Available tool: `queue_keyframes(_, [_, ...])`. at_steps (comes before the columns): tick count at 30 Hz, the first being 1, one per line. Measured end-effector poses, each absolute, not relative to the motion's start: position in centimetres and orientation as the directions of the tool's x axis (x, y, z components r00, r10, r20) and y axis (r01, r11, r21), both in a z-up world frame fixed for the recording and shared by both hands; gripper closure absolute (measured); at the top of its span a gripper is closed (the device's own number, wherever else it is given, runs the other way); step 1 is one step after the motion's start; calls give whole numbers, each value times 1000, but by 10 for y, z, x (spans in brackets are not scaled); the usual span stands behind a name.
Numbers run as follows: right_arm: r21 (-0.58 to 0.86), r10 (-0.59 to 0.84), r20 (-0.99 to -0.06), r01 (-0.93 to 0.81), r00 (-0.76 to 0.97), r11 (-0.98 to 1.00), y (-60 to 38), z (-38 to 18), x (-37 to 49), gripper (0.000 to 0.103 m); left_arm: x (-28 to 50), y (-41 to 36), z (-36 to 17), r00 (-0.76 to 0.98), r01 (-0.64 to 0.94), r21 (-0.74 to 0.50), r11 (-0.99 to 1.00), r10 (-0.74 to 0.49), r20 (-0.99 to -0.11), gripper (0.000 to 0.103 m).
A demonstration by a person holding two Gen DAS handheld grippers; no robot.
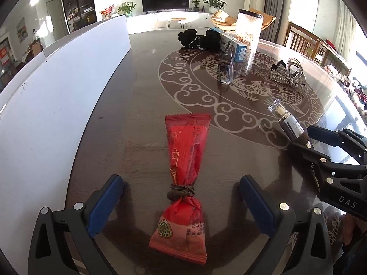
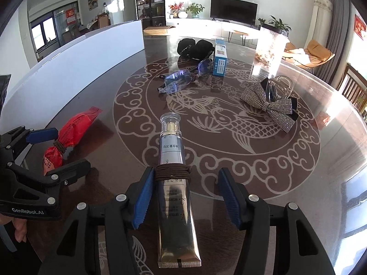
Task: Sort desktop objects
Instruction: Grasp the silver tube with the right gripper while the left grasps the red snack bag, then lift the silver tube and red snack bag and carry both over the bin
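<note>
A red snack packet (image 1: 183, 174) tied with a brown hair band (image 1: 181, 191) lies on the dark table between the fingers of my left gripper (image 1: 181, 202), which is open around it without touching. It also shows in the right wrist view (image 2: 68, 135). A silver cosmetic tube (image 2: 173, 176) wrapped with a brown hair band (image 2: 173, 171) lies between the fingers of my right gripper (image 2: 185, 197), which is open; its left pad (image 2: 144, 197) sits close against the tube. The tube (image 1: 286, 121) and right gripper (image 1: 305, 141) show at the right of the left wrist view.
A white box wall (image 1: 57, 105) runs along the table's left side. On the far table lie glasses (image 2: 181, 79), a black pouch (image 2: 195, 48), a blue-white carton (image 2: 220, 59), a clear jar (image 2: 270, 48) and a rhinestone bow clip (image 2: 270, 105).
</note>
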State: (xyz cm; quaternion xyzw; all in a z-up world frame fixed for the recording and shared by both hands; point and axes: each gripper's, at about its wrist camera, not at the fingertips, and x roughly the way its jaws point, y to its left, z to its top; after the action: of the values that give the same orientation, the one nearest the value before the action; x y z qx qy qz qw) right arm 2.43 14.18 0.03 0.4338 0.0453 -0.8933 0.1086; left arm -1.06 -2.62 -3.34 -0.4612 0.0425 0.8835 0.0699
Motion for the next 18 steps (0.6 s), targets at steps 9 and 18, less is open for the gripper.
queue_keyframes(9, [10,-170,-796,268,-581,-963,135,-3,23,18,-11,-27,-34,-564,-163,11,-986,84,-821,0])
queue_keyframes(18, [1,-164,-801,272,-576,-962,133,-4,22,14,-10,-27,-33,-564,-164,10,-986,85,-821,0])
